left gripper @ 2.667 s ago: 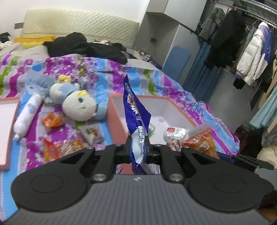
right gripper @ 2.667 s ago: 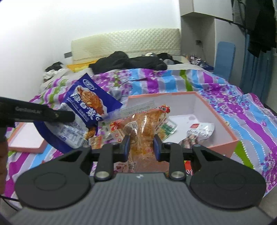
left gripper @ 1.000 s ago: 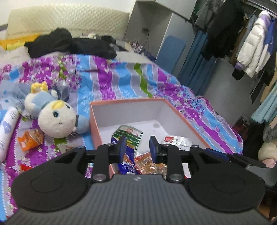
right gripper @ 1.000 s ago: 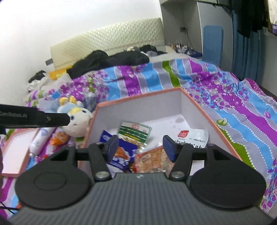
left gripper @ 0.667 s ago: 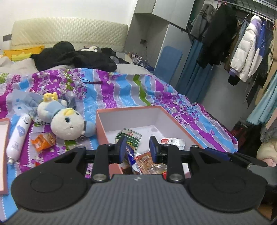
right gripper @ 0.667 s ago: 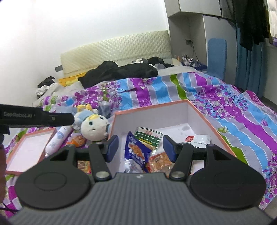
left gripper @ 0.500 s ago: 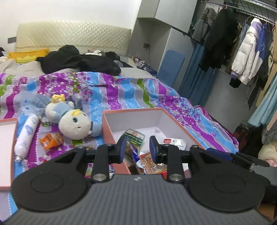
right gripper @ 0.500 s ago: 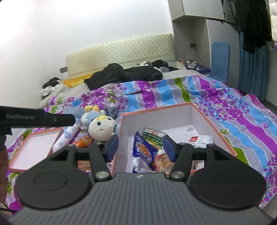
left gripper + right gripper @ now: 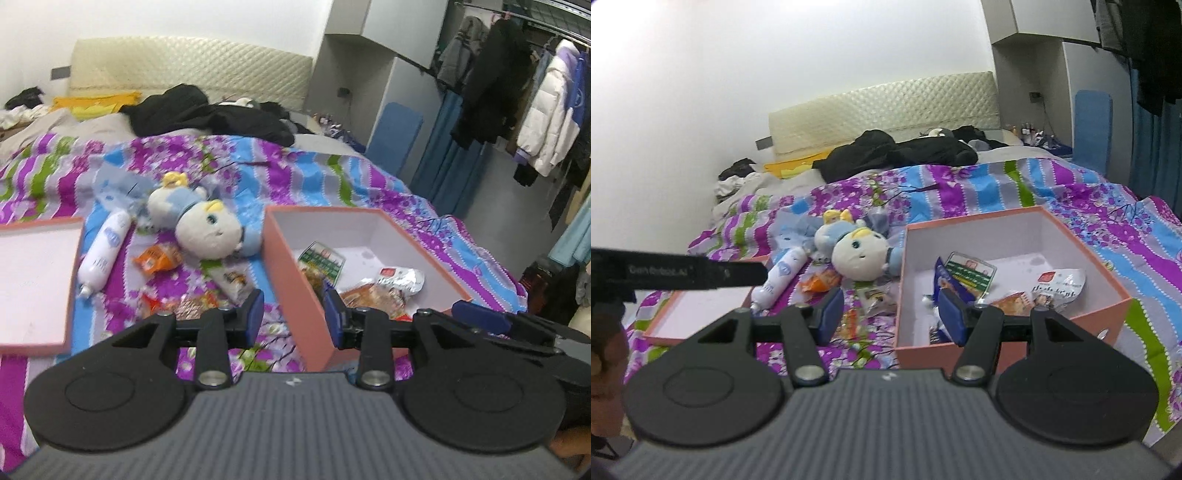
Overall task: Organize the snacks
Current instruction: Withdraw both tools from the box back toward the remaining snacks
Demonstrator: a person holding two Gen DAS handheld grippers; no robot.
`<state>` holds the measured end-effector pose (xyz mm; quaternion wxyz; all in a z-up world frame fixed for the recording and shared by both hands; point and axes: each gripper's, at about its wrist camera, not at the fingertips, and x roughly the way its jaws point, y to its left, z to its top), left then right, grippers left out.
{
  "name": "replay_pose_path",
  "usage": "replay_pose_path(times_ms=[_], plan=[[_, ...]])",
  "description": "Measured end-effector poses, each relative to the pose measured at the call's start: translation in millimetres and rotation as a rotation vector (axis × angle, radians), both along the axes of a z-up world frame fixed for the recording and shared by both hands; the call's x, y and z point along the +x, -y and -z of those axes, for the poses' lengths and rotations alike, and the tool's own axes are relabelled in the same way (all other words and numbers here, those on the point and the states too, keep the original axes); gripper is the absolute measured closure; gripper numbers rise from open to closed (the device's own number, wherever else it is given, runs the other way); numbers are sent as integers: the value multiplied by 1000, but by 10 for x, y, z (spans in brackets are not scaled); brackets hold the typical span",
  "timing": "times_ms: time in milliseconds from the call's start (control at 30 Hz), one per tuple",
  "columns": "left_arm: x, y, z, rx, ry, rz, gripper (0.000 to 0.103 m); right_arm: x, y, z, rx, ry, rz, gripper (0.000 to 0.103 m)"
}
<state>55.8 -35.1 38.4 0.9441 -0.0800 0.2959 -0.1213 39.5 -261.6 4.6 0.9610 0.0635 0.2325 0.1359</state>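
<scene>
- Both grippers have pulled back from the box since a second ago, and the snacks they carried before now lie inside it.
- Left view: the left gripper [image 9: 292, 314] is empty, and its jaws are opening with nothing between them.
- It hangs over the near corner of the box [image 9: 291, 280] and points a bit down.
- The box is pink card with white inside and stands open on the bed [image 9: 332, 173].
- In it lie a green pack [image 9: 320, 259], a shiny silver pack [image 9: 402, 277] and an orange pack [image 9: 373, 295].
- Left of the box sits a soft doll [image 9: 207, 230], touching the box wall.
- More snacks [image 9: 157, 256] lie loose on the blanket near a white tube [image 9: 105, 251].
- The flat lid [image 9: 35, 280] lies at the far left.
- Black clothes [image 9: 207, 114] are heaped by the padded headboard [image 9: 192, 70], and coats [image 9: 546, 110] hang on the right.
- Right view: the right gripper [image 9: 891, 315] is let go too, jaws apart and empty, over the near wall of the box [image 9: 1008, 218].
- A blue pack [image 9: 943, 282] stands up in the box beside the green pack [image 9: 967, 273].
- The silver pack [image 9: 1058, 282] lies to the right.
- The doll [image 9: 857, 251] and tube [image 9: 779, 275] lie left of the box.
- The left gripper's black arm [image 9: 676, 275] crosses the left edge, above the lid [image 9: 698, 310].
</scene>
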Motion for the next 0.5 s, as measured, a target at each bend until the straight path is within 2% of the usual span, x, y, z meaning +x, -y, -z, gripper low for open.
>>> replay_pose_path(times_ms=[333, 500], plan=[[-331, -271, 168, 25, -14, -65, 57, -192, -234, 186, -4, -35, -87, 44], [-479, -375, 326, 7, -44, -109, 56, -289, -349, 284, 2, -50, -130, 44]])
